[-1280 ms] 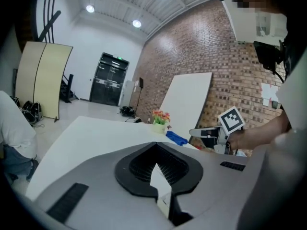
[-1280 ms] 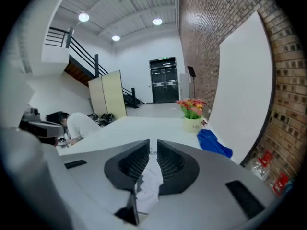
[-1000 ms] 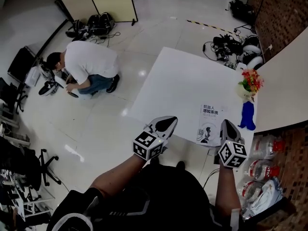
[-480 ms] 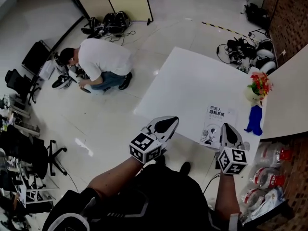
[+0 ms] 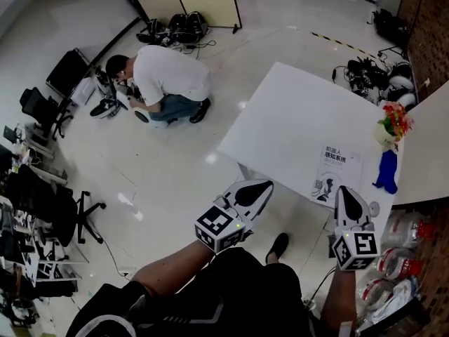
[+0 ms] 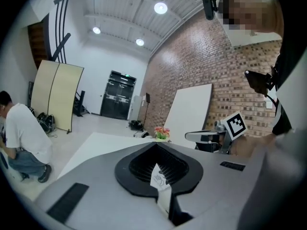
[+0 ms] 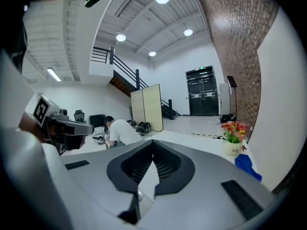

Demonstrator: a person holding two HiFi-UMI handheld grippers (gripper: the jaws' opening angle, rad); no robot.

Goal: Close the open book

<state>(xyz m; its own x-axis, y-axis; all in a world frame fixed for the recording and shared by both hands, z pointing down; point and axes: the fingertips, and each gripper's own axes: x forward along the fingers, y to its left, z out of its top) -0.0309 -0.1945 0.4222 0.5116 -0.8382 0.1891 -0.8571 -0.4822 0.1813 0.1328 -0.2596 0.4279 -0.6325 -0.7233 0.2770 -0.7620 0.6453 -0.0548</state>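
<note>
Both grippers, left gripper point(image 5: 259, 188) and right gripper point(image 5: 346, 194), have their jaws pressed together and empty, low in the head view. The book point(image 5: 335, 174) lies cover-up at the bench's point(image 5: 280, 118) lower right edge and appears closed. The operator should verify that the cover lies flat, without disturbing it.

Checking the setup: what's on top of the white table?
A book, cover up, near the front edge; a flower pot and a blue item on the right side. The right gripper hides part of the table's front edge.
</note>
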